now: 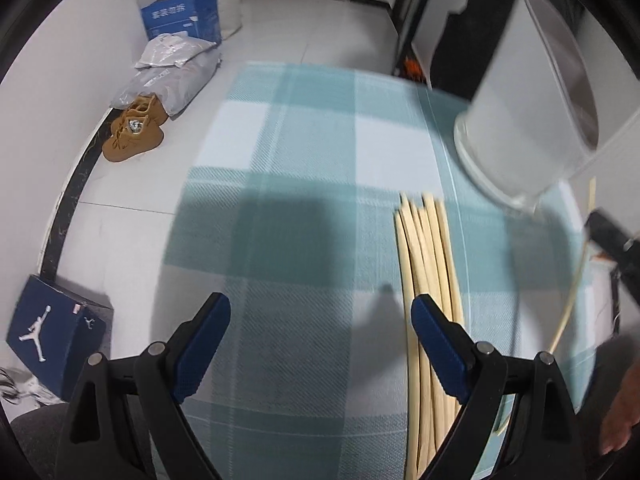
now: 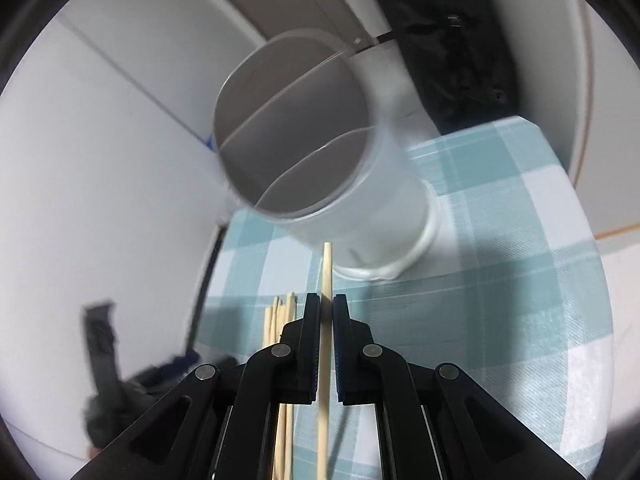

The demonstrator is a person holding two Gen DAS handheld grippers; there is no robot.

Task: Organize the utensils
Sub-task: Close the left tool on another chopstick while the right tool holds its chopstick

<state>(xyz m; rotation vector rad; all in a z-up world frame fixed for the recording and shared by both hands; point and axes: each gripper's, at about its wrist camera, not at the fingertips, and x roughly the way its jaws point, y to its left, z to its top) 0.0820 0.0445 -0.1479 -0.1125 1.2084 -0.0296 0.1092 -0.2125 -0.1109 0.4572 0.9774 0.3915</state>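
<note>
Several pale wooden chopsticks (image 1: 428, 272) lie in a bundle on the checked tablecloth (image 1: 304, 168); they also show in the right wrist view (image 2: 280, 316). A white utensil holder (image 2: 320, 160) with inner dividers stands on the cloth, also in the left wrist view (image 1: 528, 112). My right gripper (image 2: 327, 308) is shut on a single chopstick (image 2: 326, 280), its tip pointing toward the holder's base. That chopstick shows in the left wrist view (image 1: 572, 284). My left gripper (image 1: 320, 316) is open and empty above the cloth, its right finger (image 1: 436, 344) over the bundle.
On the floor to the left are a blue shoe box (image 1: 52, 328), brown shoes (image 1: 134, 128), grey bags (image 1: 176, 72) and a blue carton (image 1: 182, 16). A dark garment (image 2: 452, 40) hangs behind the table.
</note>
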